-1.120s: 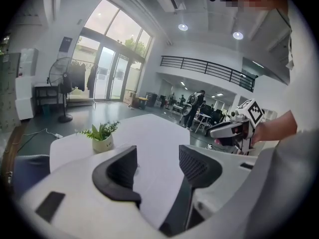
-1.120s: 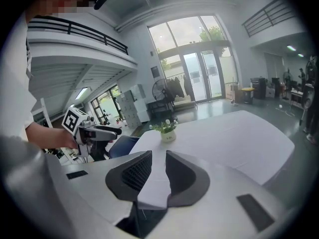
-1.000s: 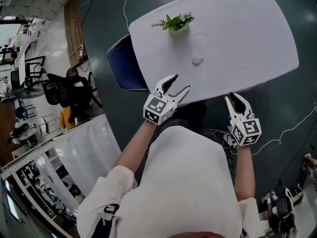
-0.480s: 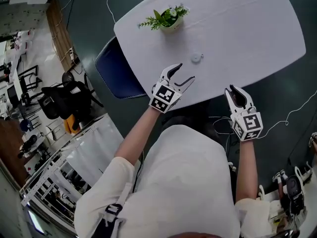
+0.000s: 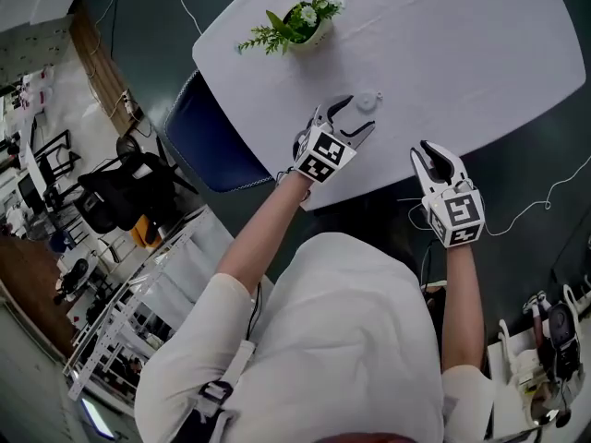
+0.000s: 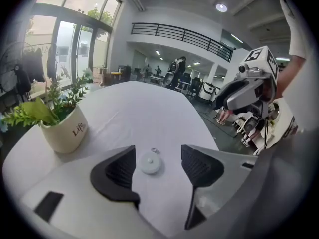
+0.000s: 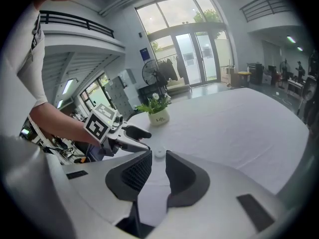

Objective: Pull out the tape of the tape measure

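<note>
Tape measure (image 5: 368, 102), a small round white case, lies flat on the white desk (image 5: 480, 53), near its front edge. In the left gripper view a tiny metal ring (image 6: 154, 150) sticks out from the case's far side.

The left tongs (image 5: 355, 118) hang over the desk and point down at the case. Their two black jaws stand wide apart and have just been opening. The case shows in the gap between them but lies just beyond the tips, touched by neither jaw. Only bare cloth lies between the tips and the case.

The right tongs (image 5: 432, 155) hover at the front edge of the desk, to the right of the case and apart from it. Their jaws stand close, with a narrow gap that holds nothing.

A potted plant (image 5: 295, 26) in a cream pot stands farther back on the desk to the left, well apart from the case. A dark blue chair (image 5: 208, 137) is pushed against the desk's left side. Thin cables (image 5: 554, 192) trail over the dark floor to the right. The person's white shirt (image 5: 351, 340) fills the lower part of the head view.
</note>
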Demonstrator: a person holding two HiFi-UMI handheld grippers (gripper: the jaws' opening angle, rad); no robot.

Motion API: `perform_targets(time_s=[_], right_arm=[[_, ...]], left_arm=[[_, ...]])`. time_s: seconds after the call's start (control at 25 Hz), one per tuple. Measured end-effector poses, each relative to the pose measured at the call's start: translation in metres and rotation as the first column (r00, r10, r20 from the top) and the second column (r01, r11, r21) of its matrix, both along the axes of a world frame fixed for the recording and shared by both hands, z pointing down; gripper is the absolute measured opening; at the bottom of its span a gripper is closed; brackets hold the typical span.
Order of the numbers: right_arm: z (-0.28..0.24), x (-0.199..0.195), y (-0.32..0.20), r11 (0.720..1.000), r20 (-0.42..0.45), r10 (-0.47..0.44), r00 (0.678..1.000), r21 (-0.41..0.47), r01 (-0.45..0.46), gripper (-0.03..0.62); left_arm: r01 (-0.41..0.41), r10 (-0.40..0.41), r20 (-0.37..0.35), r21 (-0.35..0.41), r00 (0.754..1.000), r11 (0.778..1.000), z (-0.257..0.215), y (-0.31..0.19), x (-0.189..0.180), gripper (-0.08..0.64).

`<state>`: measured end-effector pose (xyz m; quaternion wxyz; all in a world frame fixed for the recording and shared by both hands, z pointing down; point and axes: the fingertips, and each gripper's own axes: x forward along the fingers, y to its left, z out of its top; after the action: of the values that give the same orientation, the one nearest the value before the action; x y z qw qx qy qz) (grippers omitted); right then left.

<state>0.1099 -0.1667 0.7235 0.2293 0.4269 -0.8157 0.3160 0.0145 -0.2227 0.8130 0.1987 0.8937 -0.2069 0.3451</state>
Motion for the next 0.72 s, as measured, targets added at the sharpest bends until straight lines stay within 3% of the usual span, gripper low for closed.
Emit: perform_targets(time_s=[0.28,0.6,0.72], right_arm=[[0.031,-0.005,-0.006,0.999,-0.004,-0.011,1.0,-0.046,0.011,0.106],[0.037,-0.001,0.009,0.997,-0.016,0.021,1.0,-0.078,-0.022,0.106],[0.036,-0.004,0.014,0.996,-0.013,0.031,0.999,-0.079,-0.032,0.106]], left_arm=[[-0.078,0.078,0.096,-0.003,0.992,0.997,0.05,-0.007,0.005,0.298],[-0.177,0.167,0.199,0.032,0.966,0.984,0.077,-0.008,0.013,0.298],[-0.177,0.163,0.223,0.047,0.961,0.983,0.078,-0.009,0.008,0.243]])
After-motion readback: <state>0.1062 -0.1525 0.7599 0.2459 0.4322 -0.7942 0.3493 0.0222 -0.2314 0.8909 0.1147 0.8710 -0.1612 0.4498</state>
